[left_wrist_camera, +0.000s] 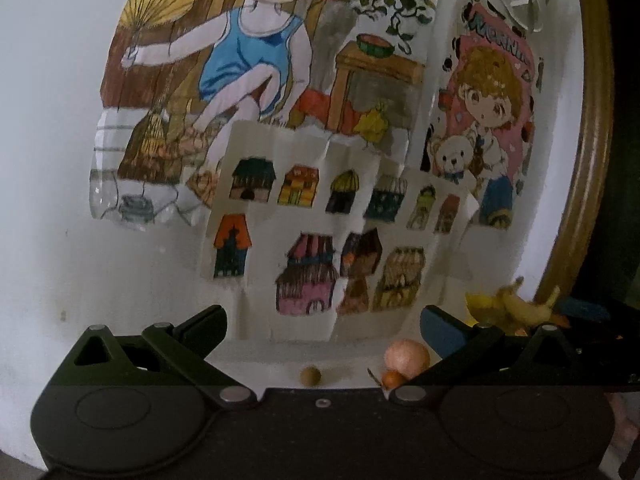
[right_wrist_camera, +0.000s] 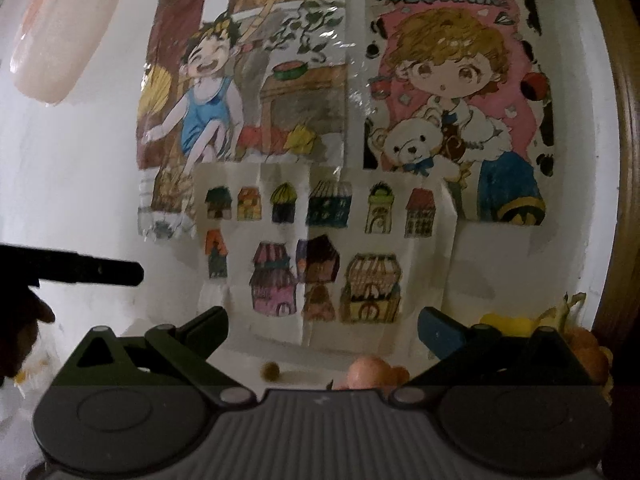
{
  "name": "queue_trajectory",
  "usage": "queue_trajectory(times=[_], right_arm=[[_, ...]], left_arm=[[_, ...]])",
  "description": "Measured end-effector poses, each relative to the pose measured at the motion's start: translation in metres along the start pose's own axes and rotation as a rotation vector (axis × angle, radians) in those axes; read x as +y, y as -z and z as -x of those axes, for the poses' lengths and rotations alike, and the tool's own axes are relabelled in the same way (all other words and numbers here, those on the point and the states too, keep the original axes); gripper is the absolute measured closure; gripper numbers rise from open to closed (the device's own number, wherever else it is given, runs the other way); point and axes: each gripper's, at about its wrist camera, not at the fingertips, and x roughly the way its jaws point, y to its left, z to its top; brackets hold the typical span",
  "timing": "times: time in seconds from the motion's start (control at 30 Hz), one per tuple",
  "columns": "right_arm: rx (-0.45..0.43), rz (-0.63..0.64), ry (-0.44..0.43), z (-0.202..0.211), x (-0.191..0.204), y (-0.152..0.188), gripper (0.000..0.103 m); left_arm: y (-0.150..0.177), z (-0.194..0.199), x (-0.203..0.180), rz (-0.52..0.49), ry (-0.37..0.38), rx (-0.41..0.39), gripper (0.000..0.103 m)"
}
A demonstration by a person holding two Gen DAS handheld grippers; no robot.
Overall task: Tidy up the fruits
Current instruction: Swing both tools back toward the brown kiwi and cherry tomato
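Both your grippers, left gripper (left_wrist_camera: 322,318) and right gripper (right_wrist_camera: 322,320), have their fingers spread wide and hold nothing. The fruit lies at the desk's back edge against the wall: a peach (left_wrist_camera: 407,356) touching a small orange fruit (left_wrist_camera: 393,378), a little brown ball (left_wrist_camera: 310,376) apart to their left, and bananas (left_wrist_camera: 516,304) toward the right corner. Judged step: first pick. Tilt down, centre one fruit between the fingers, then close gently. The wall drawings (left_wrist_camera: 320,216) stand close behind; free room lies to the left.
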Motion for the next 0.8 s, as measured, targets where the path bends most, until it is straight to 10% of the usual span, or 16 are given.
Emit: queue_trajectory(times=[0.33, 0.8], right_arm=[[-0.054, -0.127, 0.082, -0.038, -0.019, 0.011, 0.0], [0.232, -0.266, 0.139, -0.128, -0.037, 0.049, 0.0]], left_arm=[[-0.015, -0.049, -0.001, 0.035, -0.141, -0.109, 0.001], [0.011, -0.141, 0.021, -0.007, -0.118, 0.035, 0.001]])
